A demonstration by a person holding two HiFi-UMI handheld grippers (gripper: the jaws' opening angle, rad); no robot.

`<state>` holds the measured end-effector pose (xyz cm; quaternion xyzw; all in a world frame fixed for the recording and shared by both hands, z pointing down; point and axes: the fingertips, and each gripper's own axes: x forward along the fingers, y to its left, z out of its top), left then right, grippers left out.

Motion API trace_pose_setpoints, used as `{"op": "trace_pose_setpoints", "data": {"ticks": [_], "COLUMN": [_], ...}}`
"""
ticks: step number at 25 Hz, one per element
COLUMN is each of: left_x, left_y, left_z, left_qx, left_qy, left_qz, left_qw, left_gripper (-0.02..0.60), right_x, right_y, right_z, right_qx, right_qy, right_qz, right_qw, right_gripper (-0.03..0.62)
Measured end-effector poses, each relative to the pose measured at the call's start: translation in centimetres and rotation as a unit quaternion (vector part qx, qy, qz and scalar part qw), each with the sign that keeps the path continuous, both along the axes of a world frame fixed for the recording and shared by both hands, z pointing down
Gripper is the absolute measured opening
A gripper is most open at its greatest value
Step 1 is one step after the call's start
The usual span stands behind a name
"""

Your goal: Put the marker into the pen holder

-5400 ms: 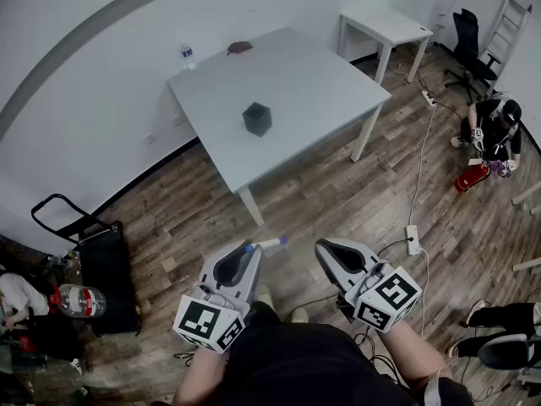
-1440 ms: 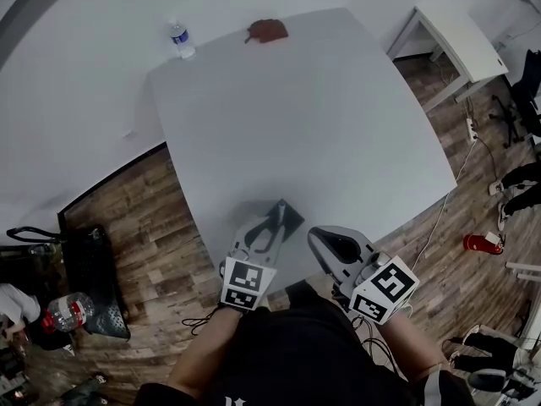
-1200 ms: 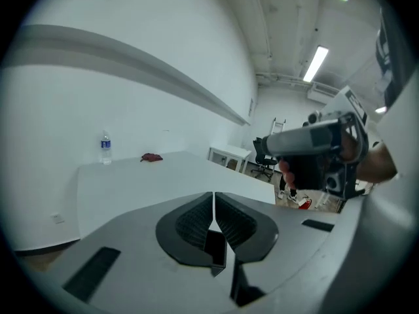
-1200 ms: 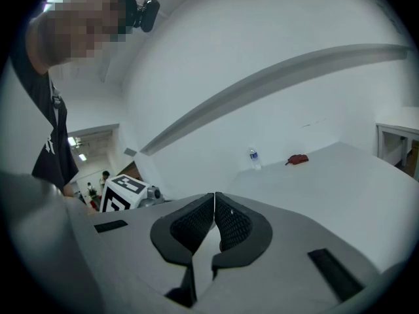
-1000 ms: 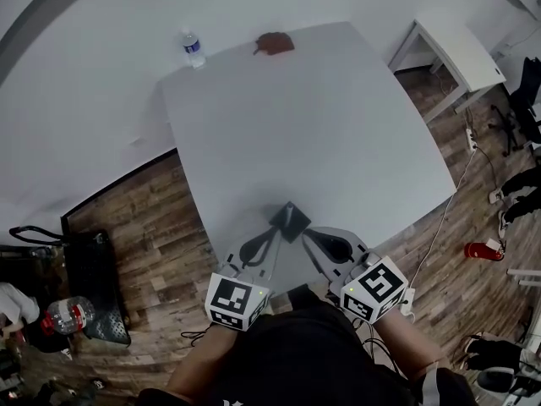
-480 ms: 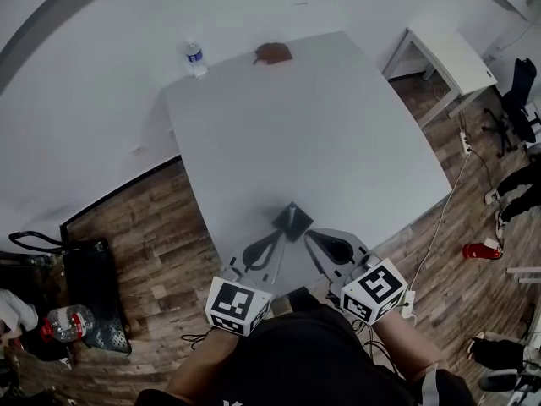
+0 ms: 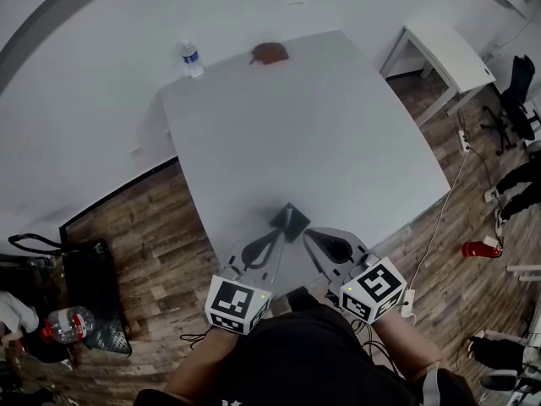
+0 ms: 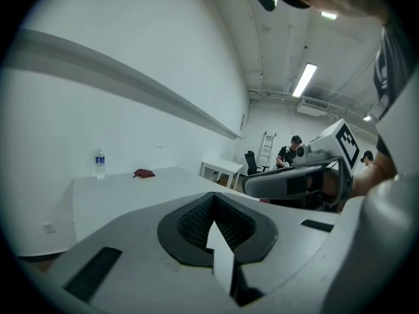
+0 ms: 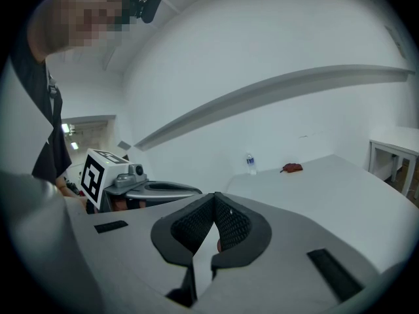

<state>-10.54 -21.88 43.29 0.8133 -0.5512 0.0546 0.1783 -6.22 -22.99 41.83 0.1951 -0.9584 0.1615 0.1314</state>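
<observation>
The black cube-shaped pen holder (image 7: 290, 221) stands near the front edge of the white table (image 7: 296, 125). My left gripper (image 7: 275, 233) is just left of it and my right gripper (image 7: 309, 234) just right of it, both tips close to the holder. The left gripper (image 8: 213, 199) is shut with nothing between its black pads. The right gripper (image 9: 214, 199) is also shut and holds nothing. No marker shows in any view; the holder's inside is too dark to see into.
A water bottle (image 7: 191, 58) and a reddish-brown cloth (image 7: 269, 53) sit at the table's far edge. A second white table (image 7: 444, 45) stands at the right. On the wood floor are a black cart (image 7: 97, 282), a red object (image 7: 475, 249) and a power strip.
The left gripper, which held a blue-capped marker away from the table, reached over the pen holder and drew back without it. In the last half second nothing has moved.
</observation>
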Motion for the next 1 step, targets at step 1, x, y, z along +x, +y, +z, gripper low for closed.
{"op": "trace_pose_setpoints", "data": {"ticks": [1], "left_x": [0.04], "left_y": [-0.17], "left_z": [0.06], "left_qx": [0.000], "left_qy": [-0.001], "left_qz": [0.000], "left_qw": [1.0000], "left_gripper": [0.005], "right_x": [0.05], "right_y": [-0.16], "right_z": [0.06], "right_qx": [0.000], "right_qy": [0.000], "right_qz": [0.000], "right_qw": [1.000], "right_gripper": [0.015]}}
